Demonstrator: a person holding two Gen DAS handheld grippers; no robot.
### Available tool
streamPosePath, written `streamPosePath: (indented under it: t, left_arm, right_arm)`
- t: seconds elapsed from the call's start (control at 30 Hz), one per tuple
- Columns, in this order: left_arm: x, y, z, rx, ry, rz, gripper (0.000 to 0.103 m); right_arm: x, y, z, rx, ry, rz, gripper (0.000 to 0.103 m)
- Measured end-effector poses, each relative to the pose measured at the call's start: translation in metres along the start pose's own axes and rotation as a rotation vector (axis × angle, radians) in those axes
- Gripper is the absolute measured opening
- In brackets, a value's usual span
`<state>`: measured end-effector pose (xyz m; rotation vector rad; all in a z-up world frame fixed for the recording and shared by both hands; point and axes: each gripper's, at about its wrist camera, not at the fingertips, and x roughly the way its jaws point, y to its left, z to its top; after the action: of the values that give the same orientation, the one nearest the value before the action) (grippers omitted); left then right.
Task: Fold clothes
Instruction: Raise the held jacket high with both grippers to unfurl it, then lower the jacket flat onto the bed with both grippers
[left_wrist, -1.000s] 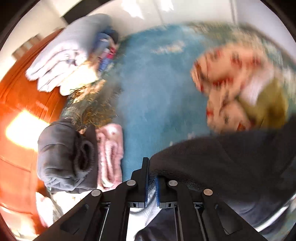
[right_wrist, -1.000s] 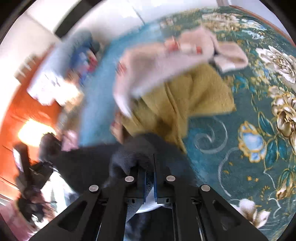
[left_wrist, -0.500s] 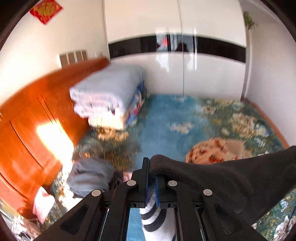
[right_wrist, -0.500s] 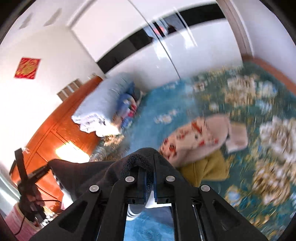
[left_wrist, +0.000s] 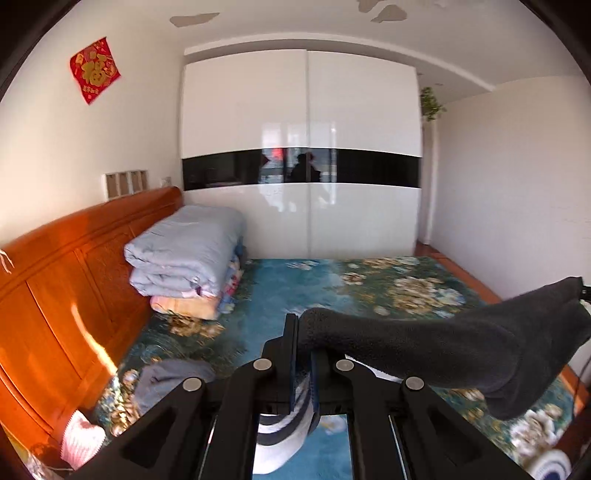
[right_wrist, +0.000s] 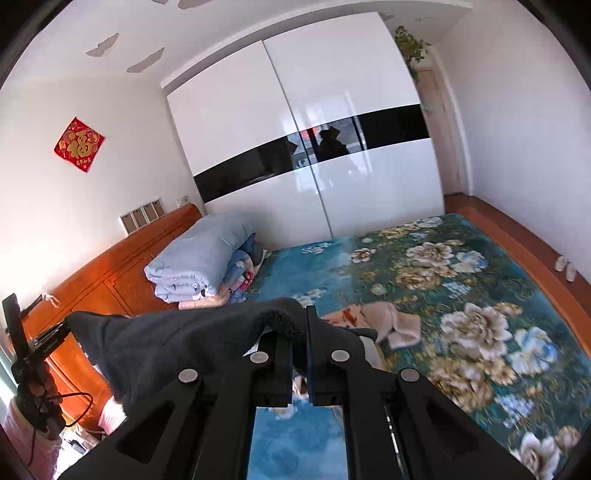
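Note:
A dark grey fleece garment (left_wrist: 443, 347) is stretched in the air between my two grippers, high above the bed. My left gripper (left_wrist: 303, 332) is shut on one edge of it. My right gripper (right_wrist: 301, 325) is shut on the other edge (right_wrist: 177, 339). A white and dark striped part (left_wrist: 280, 432) hangs below the left gripper. A beige patterned garment (right_wrist: 373, 319) lies crumpled on the floral blue bedspread (right_wrist: 443, 280). A folded grey garment (left_wrist: 166, 376) and a pink one (left_wrist: 79, 439) lie near the headboard.
A stack of folded quilts (left_wrist: 188, 258) sits on the bed against the orange wooden headboard (left_wrist: 55, 295). A white wardrobe (left_wrist: 303, 155) stands beyond the bed. The other handheld gripper and its cable (right_wrist: 29, 369) show at the left edge of the right wrist view.
Both grippers have lifted the dark garment high and tilted up. The views swung from looking down at the bed to looking across the room.

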<state>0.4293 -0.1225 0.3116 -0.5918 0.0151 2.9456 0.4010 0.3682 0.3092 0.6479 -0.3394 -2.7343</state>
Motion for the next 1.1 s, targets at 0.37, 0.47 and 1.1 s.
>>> streamPosePath:
  t: [0.37,0.47,1.1]
  left_arm:
    - [0.058,-0.014,-0.059,-0.003,0.317,-0.069,0.006]
    - [0.128,-0.02,-0.111,-0.036,0.536,-0.05,0.006]
    - [0.448,-0.002,-0.279,-0.413,1.228,0.204,0.006]
  right_arm:
    - [0.025,-0.023,-0.035,0.08,0.195,-0.05,0.005]
    - [0.102,-0.057,-0.07,0.137,0.4,-0.072,0.005]
    - [0.432,-0.212,-0.242,0.448,0.996,-0.146,0.006]
